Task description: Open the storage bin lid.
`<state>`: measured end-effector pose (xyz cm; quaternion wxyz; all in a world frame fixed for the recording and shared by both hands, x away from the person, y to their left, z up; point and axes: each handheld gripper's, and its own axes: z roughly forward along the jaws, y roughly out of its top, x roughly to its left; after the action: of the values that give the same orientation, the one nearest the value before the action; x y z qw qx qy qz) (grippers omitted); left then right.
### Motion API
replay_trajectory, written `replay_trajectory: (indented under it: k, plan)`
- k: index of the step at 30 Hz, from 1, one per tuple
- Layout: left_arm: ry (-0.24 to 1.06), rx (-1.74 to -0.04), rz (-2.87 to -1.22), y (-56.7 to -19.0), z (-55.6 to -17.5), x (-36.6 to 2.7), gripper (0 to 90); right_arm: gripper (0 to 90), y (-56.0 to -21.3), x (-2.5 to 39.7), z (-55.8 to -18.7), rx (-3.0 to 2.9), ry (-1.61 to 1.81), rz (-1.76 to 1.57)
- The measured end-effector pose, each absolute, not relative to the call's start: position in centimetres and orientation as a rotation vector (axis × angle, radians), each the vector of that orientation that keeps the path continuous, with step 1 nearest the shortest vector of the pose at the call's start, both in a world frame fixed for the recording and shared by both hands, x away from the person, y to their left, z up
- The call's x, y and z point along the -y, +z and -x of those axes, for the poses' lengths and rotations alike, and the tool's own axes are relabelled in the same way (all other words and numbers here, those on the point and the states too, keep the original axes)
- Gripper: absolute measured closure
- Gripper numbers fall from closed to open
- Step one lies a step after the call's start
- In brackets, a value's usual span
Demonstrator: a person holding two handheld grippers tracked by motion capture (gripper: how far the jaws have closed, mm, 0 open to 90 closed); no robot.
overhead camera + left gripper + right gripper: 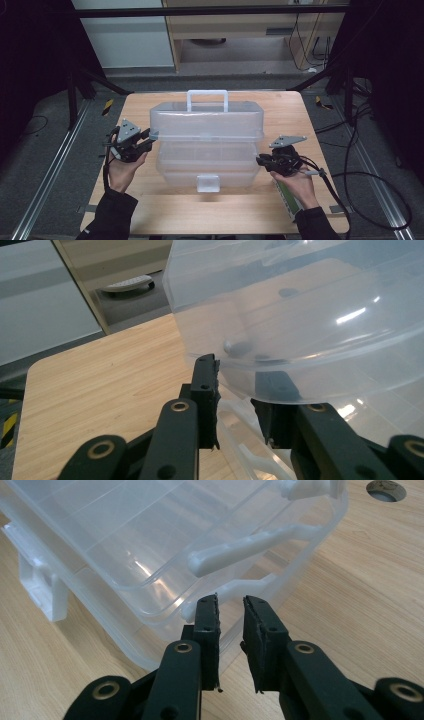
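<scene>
A clear plastic toolbox stands mid-table. Its upper lid section (207, 120) with a white handle (207, 100) is raised above and behind the base (207, 167). My left gripper (150, 139) is at the lid's left end. In the left gripper view its jaws straddle the lid's rounded corner (300, 315), one outside and one seen through the plastic, so my left gripper (237, 375) is shut on it. My right gripper (260, 161) is at the base's right end. There my right gripper (230, 602) stands slightly open with nothing between its fingers, just short of the base's rim (165, 615) and a white hinge arm (240, 550).
The wooden table (150, 205) has bare room left, right and in front of the box. A white latch (207, 183) sticks out at the base's front. A green-and-white object (287, 196) lies under the right hand. Cables trail off the table's right side.
</scene>
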<state>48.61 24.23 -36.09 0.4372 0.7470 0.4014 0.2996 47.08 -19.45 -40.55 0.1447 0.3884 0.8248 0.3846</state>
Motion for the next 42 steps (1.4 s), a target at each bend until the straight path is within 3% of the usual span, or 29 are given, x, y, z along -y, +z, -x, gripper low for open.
replay_trajectory:
  k: [42]
  plan:
    - [0.775, -1.019, -1.788, -33.3, -50.9, -23.8, 73.4, 78.4, -40.8, 19.9, -47.1, -2.372, 1.156, -1.140]
